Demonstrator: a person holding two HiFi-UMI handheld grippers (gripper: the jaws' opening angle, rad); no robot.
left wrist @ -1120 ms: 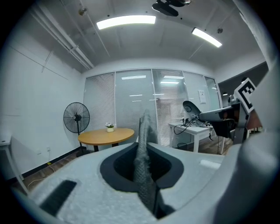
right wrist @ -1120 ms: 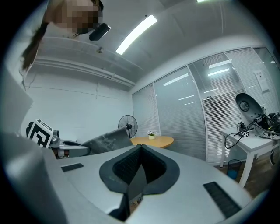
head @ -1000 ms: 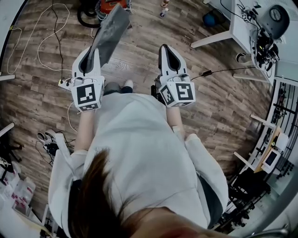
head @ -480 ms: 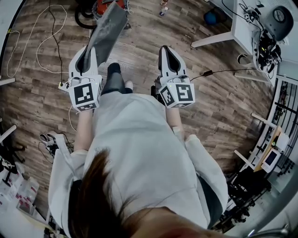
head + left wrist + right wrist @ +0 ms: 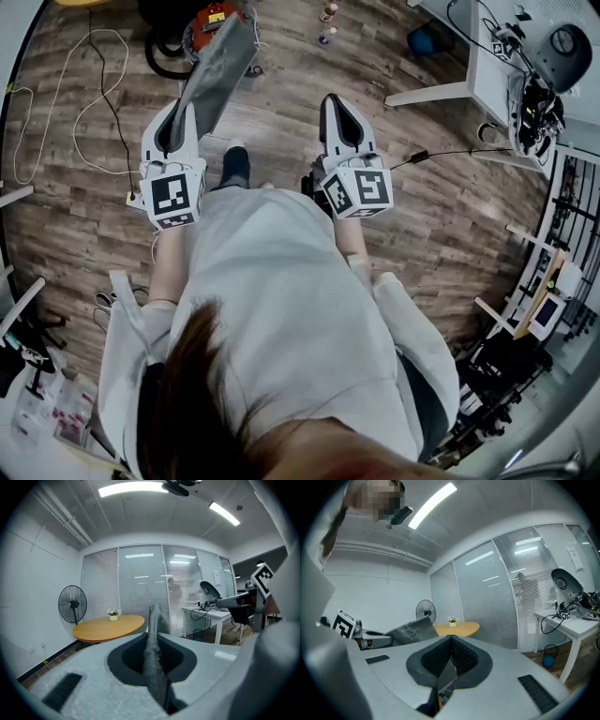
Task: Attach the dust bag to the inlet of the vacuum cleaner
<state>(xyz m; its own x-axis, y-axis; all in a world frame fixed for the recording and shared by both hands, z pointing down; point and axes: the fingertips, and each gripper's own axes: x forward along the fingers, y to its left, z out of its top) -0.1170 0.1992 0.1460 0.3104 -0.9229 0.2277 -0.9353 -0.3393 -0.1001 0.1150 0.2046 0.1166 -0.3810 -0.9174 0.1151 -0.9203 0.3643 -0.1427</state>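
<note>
Dust bag (image 5: 219, 67) is clamped in left hand-held gripper (image 5: 183, 111) & held aloft, right hand-held gripper (image 5: 336, 101) is shut w/ nothing in it, and vacuum cleaner (image 5: 212, 19) (apparently the red unit ahead) is not yet reached, so attachment to the inlet is judged undone.

You're in a loose white top (image 5: 281, 300), sleeves (image 5: 120, 333) wide at eight and four o'clock. Left gripper (image 5: 180, 112) at eleven, right gripper (image 5: 335, 99) at one: white shells, black ribbed jaw linings, a black-and-white marker cube (image 5: 174, 195) on each.
</note>
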